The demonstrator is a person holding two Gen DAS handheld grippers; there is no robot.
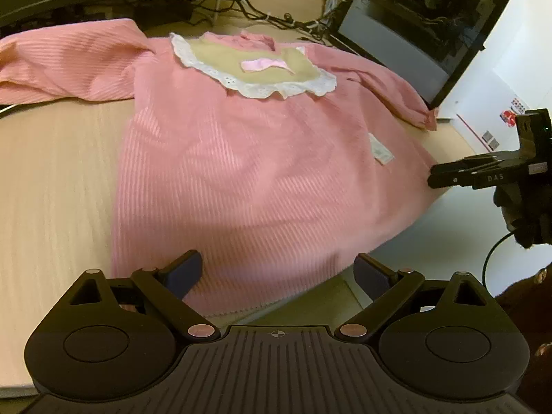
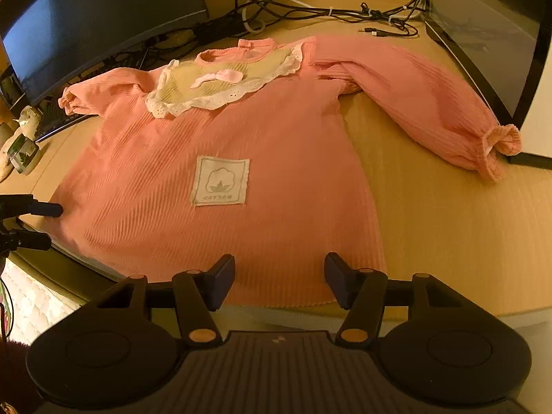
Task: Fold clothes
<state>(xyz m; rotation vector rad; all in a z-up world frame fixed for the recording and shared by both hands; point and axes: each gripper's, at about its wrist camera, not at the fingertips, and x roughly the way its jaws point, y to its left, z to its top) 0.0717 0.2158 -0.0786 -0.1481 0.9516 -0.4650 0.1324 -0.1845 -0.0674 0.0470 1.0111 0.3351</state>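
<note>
Pink ribbed dress [image 2: 220, 172] lies flat, front up, on the wooden desk [image 2: 448, 227], filling the centre of both views. The hem is at the bottom of frame and hangs a bit over the near desk edge. Both sleeves are spread out to the sides, with a lace bib [image 2: 220, 86] near the top and a cotton patch [image 2: 220, 181] mid-body.

We read it as light, soft and limp. It should drape and slide easily, and the ribs give some grip. Best holds are probably the hem corners or the sleeve cuff [image 2: 496, 145].

Left gripper [image 1: 279, 272] is spread wide over the hem, holding nothing. Right gripper [image 2: 279, 279] is likewise spread and empty at the hem.

Monitors [image 2: 86, 27] and cables [image 2: 310, 10] sit along the top of frame, clear of the fabric.
</note>
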